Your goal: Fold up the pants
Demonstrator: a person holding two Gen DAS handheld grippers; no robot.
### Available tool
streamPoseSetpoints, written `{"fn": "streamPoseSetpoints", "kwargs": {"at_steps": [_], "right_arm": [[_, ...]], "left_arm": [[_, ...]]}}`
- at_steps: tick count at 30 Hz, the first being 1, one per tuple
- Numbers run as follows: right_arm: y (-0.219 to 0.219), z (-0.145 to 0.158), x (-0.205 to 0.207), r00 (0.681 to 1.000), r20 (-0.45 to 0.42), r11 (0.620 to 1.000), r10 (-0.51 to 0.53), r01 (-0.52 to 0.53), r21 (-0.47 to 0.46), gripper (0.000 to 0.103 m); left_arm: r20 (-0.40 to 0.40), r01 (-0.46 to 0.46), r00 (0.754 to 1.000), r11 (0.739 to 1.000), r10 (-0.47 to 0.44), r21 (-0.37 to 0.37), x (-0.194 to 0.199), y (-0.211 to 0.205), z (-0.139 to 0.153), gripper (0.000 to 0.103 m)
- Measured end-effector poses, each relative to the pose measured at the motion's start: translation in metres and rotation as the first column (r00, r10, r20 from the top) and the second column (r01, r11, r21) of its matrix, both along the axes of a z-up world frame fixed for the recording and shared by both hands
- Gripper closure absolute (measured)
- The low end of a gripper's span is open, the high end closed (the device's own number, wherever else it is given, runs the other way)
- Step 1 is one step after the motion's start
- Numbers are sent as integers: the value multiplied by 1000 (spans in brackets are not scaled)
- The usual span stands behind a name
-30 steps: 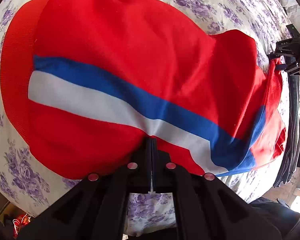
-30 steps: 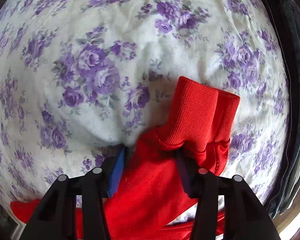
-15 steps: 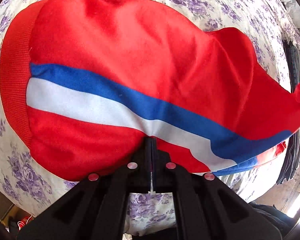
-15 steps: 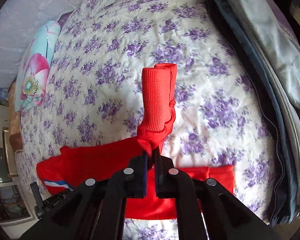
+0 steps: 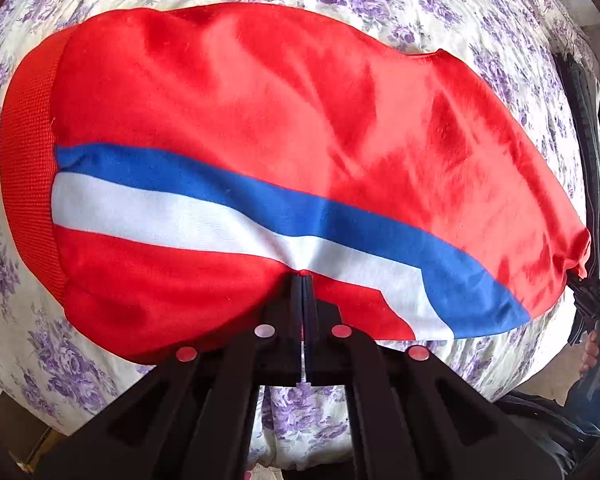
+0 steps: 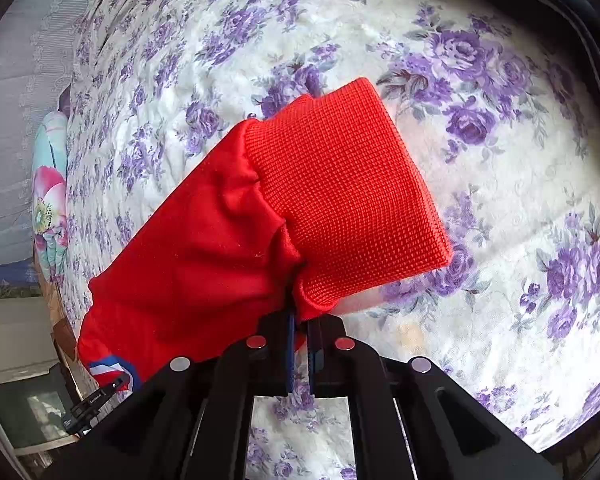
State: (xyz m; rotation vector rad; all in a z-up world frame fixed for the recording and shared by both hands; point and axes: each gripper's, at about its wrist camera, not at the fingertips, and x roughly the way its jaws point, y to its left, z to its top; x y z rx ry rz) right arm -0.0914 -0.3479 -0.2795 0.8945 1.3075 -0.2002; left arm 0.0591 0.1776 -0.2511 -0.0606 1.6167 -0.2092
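right claw [image 6: 299, 322] swung cuff across bedspread [image 6: 500, 184] | both claws pinch red pants [image 5: 260, 120] (no legible writing)

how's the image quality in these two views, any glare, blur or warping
Left wrist view: bright sheen on the shiny red pants with blue and white stripe, heavy fisheye bulge, dark corners, no blur. Right wrist view: the ribbed red cuff is sharp, the purple-flowered white bedspread looks washed out and curves at the edges.
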Motion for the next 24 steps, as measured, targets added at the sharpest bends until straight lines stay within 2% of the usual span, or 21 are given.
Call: {"fn": "streamPoseSetpoints", "kwargs": {"at_steps": [2,4,7,9,11,14,16,18,21,24], "right_arm": [[-1,4,-3,1000,8,1000,-1,1,28,94],[1,13,-5,1000,-11,1000,16,-15,13,90],[16,36,-5,989,-111,982,97,-113,-148,59],[34,52,0,968,-155,948,200,-231,-219,59],[59,68,11,935,-165,906,314,-347,-242,59],[107,95,44,868,-91,832,489,-495,-252,59],[146,109,76,802,1,777,597,-578,-248,57],[192,114,115,723,65,711,688,-653,-260,57],[264,109,165,557,139,571,819,-768,-291,57],[325,89,201,401,112,415,909,-850,-326,57]], "left_arm": [[3,23,1000,999,-23,36,-3,-8,7,102],[13,37,999,998,-38,51,-2,-18,20,102],[63,36,997,999,-35,-14,2,-31,47,102],[93,34,995,998,-30,-47,7,-39,59,102],[97,38,995,997,-31,-72,9,-44,58,100],[58,50,997,997,-46,-60,-12,-41,24,100],[7,35,999,997,-35,-73,-25,-31,2,100],[13,3,1000,994,-2,-109,-34,-26,-13,100],[-2,-31,1000,987,31,-158,-34,-17,-16,100],[-4,-35,999,986,35,-162,-32,-21,-18,100]]}}
